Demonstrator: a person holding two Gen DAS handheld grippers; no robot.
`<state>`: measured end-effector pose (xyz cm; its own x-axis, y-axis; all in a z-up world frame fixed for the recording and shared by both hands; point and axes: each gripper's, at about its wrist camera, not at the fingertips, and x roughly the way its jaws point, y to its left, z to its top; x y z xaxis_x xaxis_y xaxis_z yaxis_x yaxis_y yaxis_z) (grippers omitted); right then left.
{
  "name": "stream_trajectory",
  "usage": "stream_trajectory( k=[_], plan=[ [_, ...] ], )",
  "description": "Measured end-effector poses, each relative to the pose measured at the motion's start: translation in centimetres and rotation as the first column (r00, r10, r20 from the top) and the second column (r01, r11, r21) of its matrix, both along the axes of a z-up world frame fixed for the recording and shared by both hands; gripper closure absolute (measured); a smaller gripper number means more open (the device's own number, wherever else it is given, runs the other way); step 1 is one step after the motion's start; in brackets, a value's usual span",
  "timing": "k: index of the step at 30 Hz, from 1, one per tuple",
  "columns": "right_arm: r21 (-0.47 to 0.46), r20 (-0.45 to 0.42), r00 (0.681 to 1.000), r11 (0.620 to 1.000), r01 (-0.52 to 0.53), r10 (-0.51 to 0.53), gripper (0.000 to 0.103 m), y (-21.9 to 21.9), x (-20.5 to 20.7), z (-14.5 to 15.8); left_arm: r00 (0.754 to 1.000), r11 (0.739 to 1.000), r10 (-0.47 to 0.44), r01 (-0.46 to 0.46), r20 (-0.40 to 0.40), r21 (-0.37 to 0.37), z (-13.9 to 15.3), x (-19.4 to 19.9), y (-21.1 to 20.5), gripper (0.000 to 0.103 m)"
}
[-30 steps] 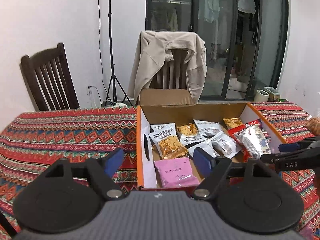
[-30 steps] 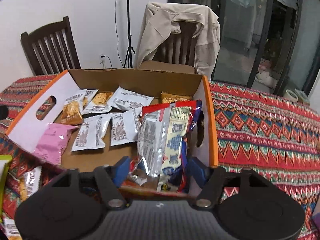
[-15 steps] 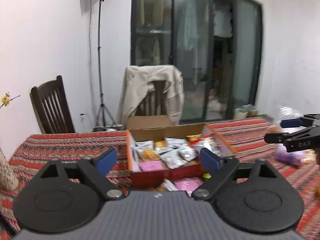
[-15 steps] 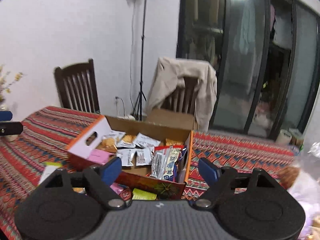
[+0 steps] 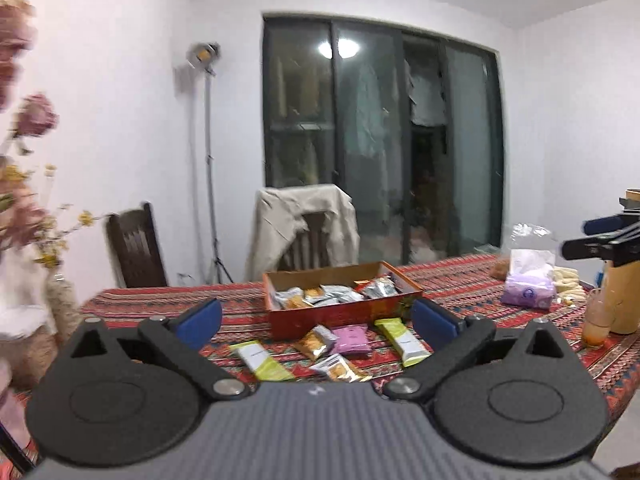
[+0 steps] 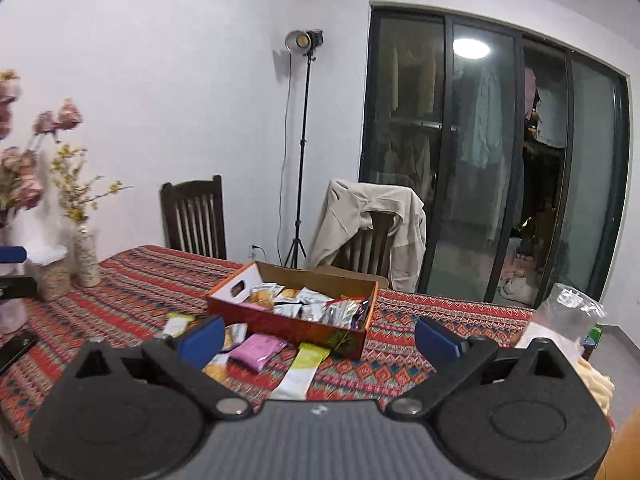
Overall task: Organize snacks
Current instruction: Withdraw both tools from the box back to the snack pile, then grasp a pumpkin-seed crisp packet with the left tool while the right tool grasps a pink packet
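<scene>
**Inspector:** Patterned tablecloth (image 6: 400,344) is seen across the whole table; how far is sorting advanced?

**Technician:** Most packets are held in the cardboard box (image 6: 292,322) at mid-table. Several loose snacks (image 5: 340,344) are left on the cloth along the box's near side, among them a pink packet (image 6: 258,348) and a green-white bar (image 6: 304,366). The task is judged partly done.

**Inspector:** Claw condition?

**Technician:** The left gripper (image 5: 316,320) and right gripper (image 6: 316,332) have just been opening; both are spread wide, and nothing is held between the jaws.

**Inspector:** Limits of view?

**Technician:** Box contents are too small to be sorted by kind. A clear bag (image 5: 528,268) at the table's right edge possibly holds more snacks; this cannot be confirmed. Blur affects the left-wrist view.
</scene>
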<state>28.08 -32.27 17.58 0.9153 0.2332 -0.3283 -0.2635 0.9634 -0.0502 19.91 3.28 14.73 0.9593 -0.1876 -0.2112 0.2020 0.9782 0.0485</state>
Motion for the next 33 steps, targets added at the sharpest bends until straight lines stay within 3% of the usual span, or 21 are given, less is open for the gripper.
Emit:
stream_trajectory(
  k=[8,14,19,26,33],
  plan=[
    [0.019,0.053,0.998,1.0,-0.015,0.014,0.0,0.9,-10.1,-3.7,0.996,0.997,0.074,-0.075,-0.058,-0.016,-5.4,-6.8,-0.1,0.0],
    [0.054,0.064,0.998,0.999,0.003,-0.007,0.0,1.8,-13.9,-8.2,0.984,0.989,0.144,-0.145,-0.106,0.0,-8.0,-9.0,0.9,0.0],
    [0.12,0.0,0.998,0.991,0.059,-0.059,0.0,1.7,-14.2,-11.7,0.974,0.986,0.166,-0.169,-0.155,-0.006,-9.0,-8.3,1.4,0.0],
    [0.062,-0.048,0.993,0.992,0.112,-0.109,0.0,2.0,-13.5,-14.3,0.966,0.988,0.151,-0.156,-0.209,-0.006,-10.0,-5.9,0.9,0.0],
    [0.071,-0.102,0.987,0.988,0.134,-0.127,0.0,2.0,-9.4,-15.4,0.95,0.99,0.135,-0.144,-0.283,-0.011,-10.9,-0.2,-0.1,0.0]
  ],
)
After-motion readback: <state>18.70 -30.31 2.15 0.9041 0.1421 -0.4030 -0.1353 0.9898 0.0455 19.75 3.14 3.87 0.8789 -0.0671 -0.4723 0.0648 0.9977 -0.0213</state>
